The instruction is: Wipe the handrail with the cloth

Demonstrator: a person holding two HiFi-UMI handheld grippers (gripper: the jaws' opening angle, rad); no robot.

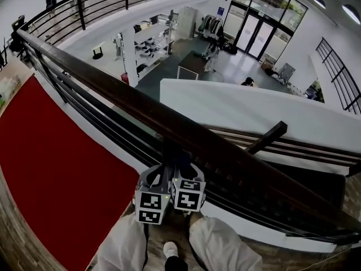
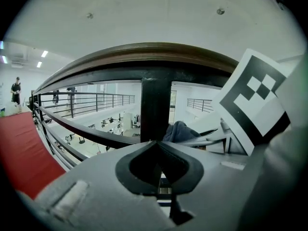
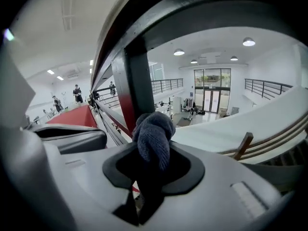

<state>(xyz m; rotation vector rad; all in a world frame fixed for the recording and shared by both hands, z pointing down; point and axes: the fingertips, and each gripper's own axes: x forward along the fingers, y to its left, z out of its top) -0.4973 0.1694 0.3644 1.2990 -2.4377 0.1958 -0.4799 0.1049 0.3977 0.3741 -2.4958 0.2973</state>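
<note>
1. In the head view we see the dark wooden handrail (image 1: 141, 103) running aslant from upper left to lower right. Both grippers sit side by side just under it, and their marker cubes (image 1: 189, 193) face up at us. The jaw tips are tucked under the rail there, so this view does not show what they hold.
2. The right gripper view settles that. The right gripper (image 3: 151, 150) is clamped on a bunched blue-grey cloth (image 3: 154, 131), which pokes up from between its jaws just in front of a dark upright post (image 3: 137, 85), with the rail arching overhead.
3. The left gripper view shows the left gripper (image 2: 157, 148) with its jaws pressed together and nothing between them. It also catches the cloth from the side, just right of the same post.
4. Only the head view shows the red carpet (image 1: 51, 168) on the left, the white trouser legs (image 1: 225, 244) and the hall below.
</note>
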